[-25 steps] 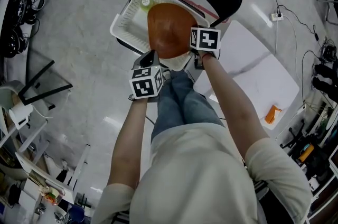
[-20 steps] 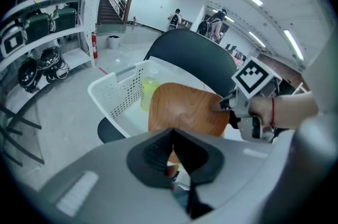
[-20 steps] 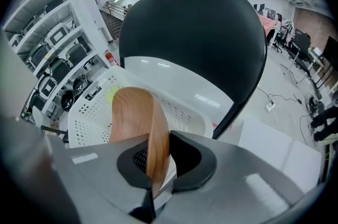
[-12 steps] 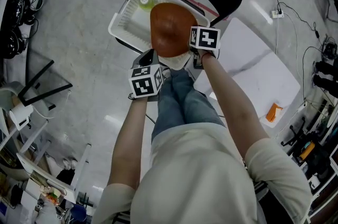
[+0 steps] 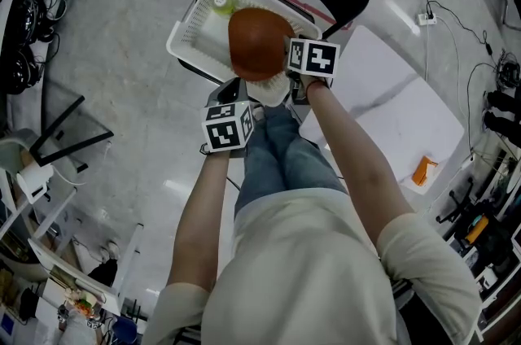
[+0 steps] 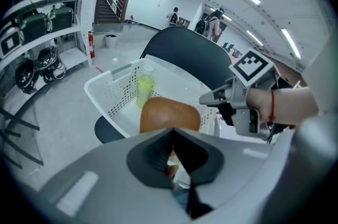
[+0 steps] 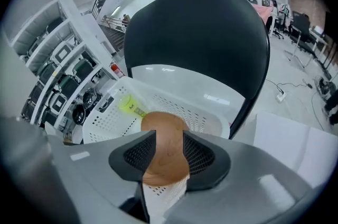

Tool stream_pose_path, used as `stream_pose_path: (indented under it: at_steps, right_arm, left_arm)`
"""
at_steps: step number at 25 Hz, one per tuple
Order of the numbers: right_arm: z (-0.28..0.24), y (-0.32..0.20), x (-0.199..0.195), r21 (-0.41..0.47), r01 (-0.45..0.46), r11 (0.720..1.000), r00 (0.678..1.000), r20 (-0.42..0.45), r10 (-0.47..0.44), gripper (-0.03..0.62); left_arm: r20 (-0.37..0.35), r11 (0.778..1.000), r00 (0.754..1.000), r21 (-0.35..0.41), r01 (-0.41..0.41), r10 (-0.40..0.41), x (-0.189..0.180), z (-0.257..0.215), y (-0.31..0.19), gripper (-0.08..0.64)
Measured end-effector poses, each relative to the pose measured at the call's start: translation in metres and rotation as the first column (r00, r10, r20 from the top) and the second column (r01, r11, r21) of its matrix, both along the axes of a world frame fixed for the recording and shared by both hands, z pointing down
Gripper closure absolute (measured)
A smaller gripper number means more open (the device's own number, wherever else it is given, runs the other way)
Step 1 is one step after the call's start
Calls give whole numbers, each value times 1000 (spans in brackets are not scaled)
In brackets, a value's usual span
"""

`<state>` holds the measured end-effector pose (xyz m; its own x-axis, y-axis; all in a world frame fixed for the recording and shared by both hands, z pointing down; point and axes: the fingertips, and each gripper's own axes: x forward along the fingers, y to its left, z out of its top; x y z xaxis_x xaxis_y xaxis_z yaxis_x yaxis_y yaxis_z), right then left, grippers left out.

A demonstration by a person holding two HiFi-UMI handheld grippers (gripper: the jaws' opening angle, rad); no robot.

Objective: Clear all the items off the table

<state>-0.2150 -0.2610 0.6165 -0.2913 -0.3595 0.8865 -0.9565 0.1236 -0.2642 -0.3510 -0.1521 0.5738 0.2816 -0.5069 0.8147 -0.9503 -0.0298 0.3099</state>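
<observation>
Two grippers over a basket (image 5: 189, 30): left gripper (image 6: 173, 130) closed, right gripper (image 7: 168, 137) just parting its jaws round a bowl (image 5: 256, 42) that could topple the bottle (image 5: 221, 3) at eleven o'clock.

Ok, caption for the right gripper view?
Right gripper, jaws just opening, brown plate between them over white basket on black chair.

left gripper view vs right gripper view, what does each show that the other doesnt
Only the left gripper view: the right gripper by the white basket, and the hand holding it. Only the right gripper view: its own jaws, which have just been opening, with the brown dish between them, and a white table. Both: that basket on the black chair, the yellow-green bottle inside, the dish.
</observation>
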Motion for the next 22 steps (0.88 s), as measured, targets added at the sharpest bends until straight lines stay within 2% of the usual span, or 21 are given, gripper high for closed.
stream_pose_path:
  at_steps: [22]
  right_arm:
    - [-33,33,26,44,-63,997,998,-3,63,486]
  left_arm:
    - [-6,999,1000,42,-27,27,13,-24,15,551]
